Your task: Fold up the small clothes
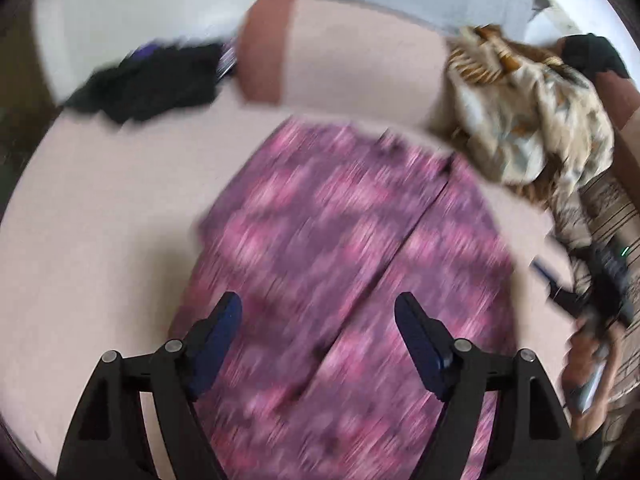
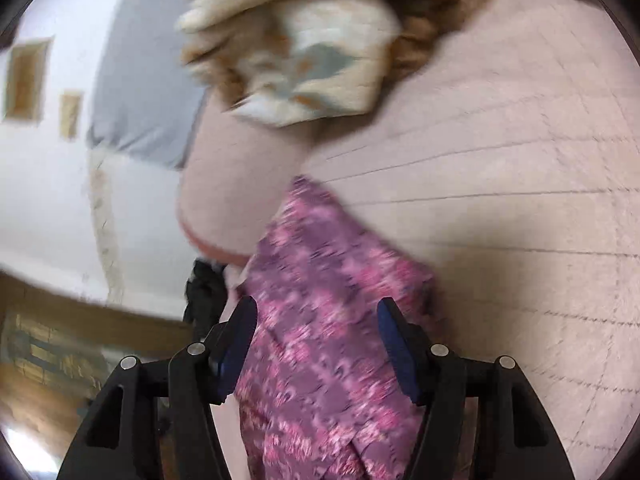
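A pink and purple patterned garment lies spread on a pale pink sofa seat; a straight fold edge runs along its middle. My left gripper is open above its near end, holding nothing. In the right wrist view the same garment runs away from the camera along the seat. My right gripper is open over the cloth, holding nothing. Both views are motion-blurred.
A beige and brown patterned cloth heap lies at the right of the seat; it also shows in the right wrist view. A black garment lies at the left by the brown-edged armrest. The right hand-held gripper is at the right edge.
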